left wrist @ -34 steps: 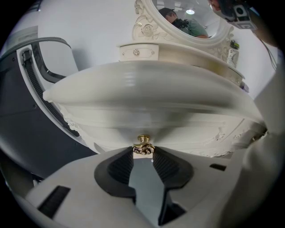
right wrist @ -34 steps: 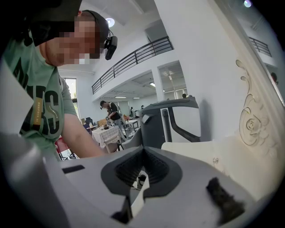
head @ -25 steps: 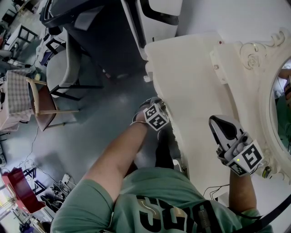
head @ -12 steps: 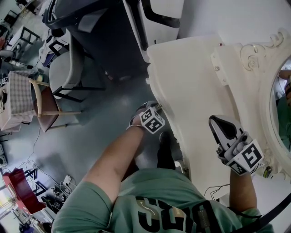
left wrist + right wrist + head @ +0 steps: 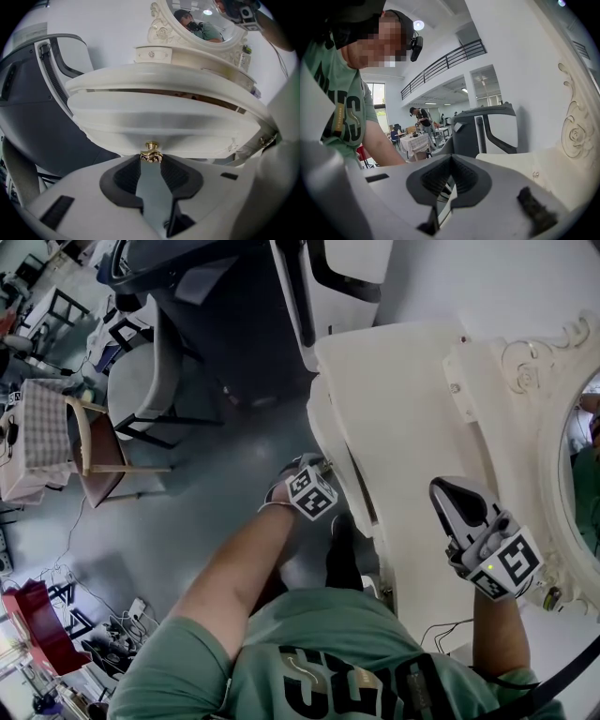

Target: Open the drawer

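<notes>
The white dressing table (image 5: 403, 418) has its curved drawer (image 5: 325, 423) pulled partly out, and a dark gap shows under the top. In the left gripper view the drawer front (image 5: 164, 124) fills the middle, with its gold knob (image 5: 151, 153) at the lower edge. My left gripper (image 5: 151, 160) is shut on that knob, pads on either side of it. From the head view, the left gripper (image 5: 322, 466) sits at the drawer's front edge. My right gripper (image 5: 448, 491) hovers over the table top near the mirror frame, its jaws (image 5: 450, 159) together and empty.
An ornate oval mirror (image 5: 577, 456) stands at the table's back. A small bottle (image 5: 549, 596) stands by its base. A big dark-and-white chair (image 5: 234, 296) stands left of the table, a wooden chair (image 5: 98, 442) farther left. Grey floor lies in front of the drawer.
The drawer has slid further out of the table. My left gripper moved with it, away from the table, still on the knob. The right gripper stayed where it was.
</notes>
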